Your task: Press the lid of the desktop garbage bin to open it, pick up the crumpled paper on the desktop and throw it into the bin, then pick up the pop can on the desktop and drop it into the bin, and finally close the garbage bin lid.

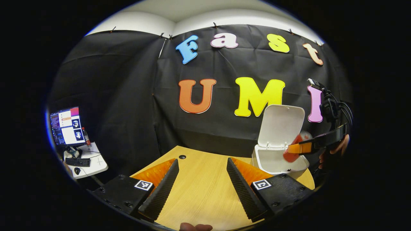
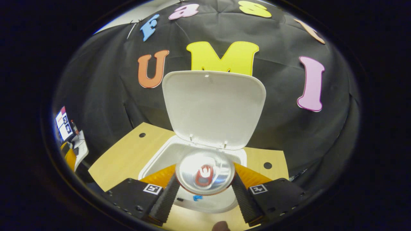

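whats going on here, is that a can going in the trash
Yes. A person is working two handheld grippers at a wooden table. The right gripper is shut on a pop can and holds it over the open white garbage bin, whose lid stands upright. The can has not been dropped yet. The left gripper is open over bare table with nothing between its fingers. The lid remains to be closed.
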`<action>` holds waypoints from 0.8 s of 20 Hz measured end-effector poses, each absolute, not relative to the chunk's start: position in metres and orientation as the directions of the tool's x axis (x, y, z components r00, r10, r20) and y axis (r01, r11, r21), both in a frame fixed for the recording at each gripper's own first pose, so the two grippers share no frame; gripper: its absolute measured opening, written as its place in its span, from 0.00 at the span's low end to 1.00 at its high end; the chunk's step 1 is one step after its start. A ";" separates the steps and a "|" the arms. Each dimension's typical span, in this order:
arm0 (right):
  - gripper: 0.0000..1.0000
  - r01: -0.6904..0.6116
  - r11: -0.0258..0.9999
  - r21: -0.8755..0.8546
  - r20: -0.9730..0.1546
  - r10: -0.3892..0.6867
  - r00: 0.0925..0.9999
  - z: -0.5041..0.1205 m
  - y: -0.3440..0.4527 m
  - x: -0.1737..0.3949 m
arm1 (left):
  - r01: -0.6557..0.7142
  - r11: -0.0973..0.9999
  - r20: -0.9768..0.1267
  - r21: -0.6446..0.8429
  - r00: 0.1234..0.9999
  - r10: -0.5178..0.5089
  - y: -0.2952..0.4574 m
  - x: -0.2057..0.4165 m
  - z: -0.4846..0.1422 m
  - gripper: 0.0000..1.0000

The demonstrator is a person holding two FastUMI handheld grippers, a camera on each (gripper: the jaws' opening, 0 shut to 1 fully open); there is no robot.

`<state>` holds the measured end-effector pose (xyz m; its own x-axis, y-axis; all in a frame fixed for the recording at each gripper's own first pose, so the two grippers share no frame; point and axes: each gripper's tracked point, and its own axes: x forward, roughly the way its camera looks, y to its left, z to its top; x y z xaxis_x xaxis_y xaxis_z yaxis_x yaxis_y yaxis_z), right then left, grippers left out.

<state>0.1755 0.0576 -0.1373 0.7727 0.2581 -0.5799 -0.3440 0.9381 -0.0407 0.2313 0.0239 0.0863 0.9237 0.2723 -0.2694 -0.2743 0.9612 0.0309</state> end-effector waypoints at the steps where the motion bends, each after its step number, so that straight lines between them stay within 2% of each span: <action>1: 0.83 -0.342 0.939 -0.042 -0.575 0.257 0.777 -0.136 0.057 0.175 | -0.274 0.961 -0.270 0.031 0.924 0.272 0.024 0.231 0.085 0.97; 16: 0.83 -0.252 0.967 -0.029 -0.459 0.211 0.863 -0.083 0.041 0.174 | -0.229 0.973 -0.264 0.020 0.938 0.226 0.013 0.235 0.087 0.97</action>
